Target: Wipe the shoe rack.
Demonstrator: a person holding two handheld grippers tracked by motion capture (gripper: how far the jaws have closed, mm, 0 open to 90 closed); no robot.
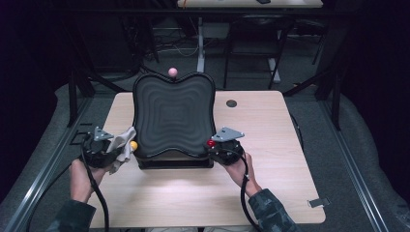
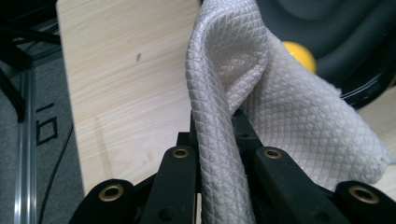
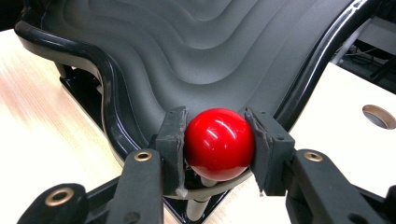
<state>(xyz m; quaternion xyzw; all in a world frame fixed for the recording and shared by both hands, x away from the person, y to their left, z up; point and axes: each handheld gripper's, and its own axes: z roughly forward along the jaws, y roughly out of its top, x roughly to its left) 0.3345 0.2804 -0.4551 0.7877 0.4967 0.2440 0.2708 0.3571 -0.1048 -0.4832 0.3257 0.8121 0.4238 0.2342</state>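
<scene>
A dark, rippled tray (image 1: 174, 116) with a wavy rim stands tilted on a black base mid-table. Round knobs sit at its corners: pink (image 1: 172, 72) at the far edge, yellow (image 1: 134, 145) at the near left, red (image 1: 211, 143) at the near right. My left gripper (image 1: 112, 147) is shut on a white waffle-weave cloth (image 2: 243, 93), which drapes up between its jaws and lies against the yellow knob (image 2: 301, 55). My right gripper (image 3: 218, 140) is shut on the red knob (image 3: 219, 143), one pad on each side of it.
The light wooden table (image 1: 193, 193) has a round cable hole (image 1: 231, 103) at the back right. Black frame legs and cables stand behind the table. A metal rail (image 1: 43, 169) runs along the floor on the left.
</scene>
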